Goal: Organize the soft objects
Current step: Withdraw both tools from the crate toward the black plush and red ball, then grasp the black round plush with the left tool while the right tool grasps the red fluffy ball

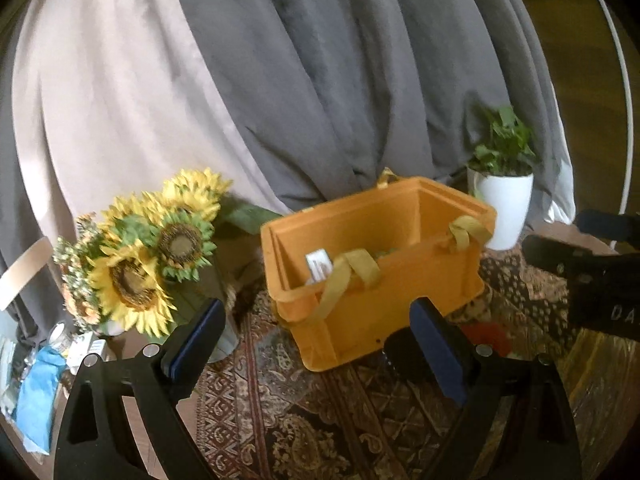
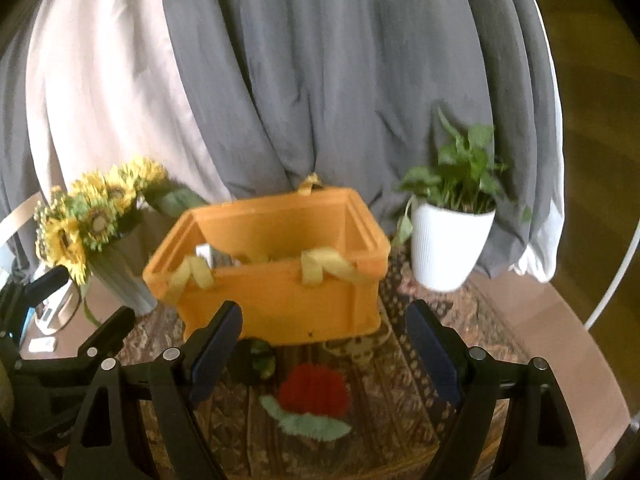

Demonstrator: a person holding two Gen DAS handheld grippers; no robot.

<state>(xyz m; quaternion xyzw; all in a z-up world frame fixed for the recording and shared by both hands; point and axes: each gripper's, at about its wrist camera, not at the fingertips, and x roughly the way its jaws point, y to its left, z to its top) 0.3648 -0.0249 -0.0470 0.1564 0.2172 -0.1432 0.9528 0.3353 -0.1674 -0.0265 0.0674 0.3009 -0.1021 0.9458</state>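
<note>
Two grippers are hovering in front of an orange fabric bin (image 2: 276, 276), our landmark throughout. We are holding both with jaws spread wide and nothing between them: the left gripper (image 1: 316, 344) facing the bin's near left corner, the right gripper (image 2: 324, 344) facing its front wall.

Largest first: grey curtains (image 2: 320, 80) are hanging behind the bin. A sunflower bouquet (image 1: 148, 252) is standing to the bin's left, and a potted plant (image 2: 452, 248) in a white pot to its right.

On the patterned rug (image 2: 420, 400) just in front of the bin are lying a red and green plush toy (image 2: 314, 398), a spotted soft piece (image 2: 360, 346), and a small dark round toy (image 2: 256, 362).

Risks, as we judge them: the bin looks light, so a descending finger could shove or tip it; its loose yellow handles (image 2: 324, 266) could snag a finger; wide sweeps could topple the bouquet or plant. Both views are blurring, so the bin's contents are unclear.
</note>
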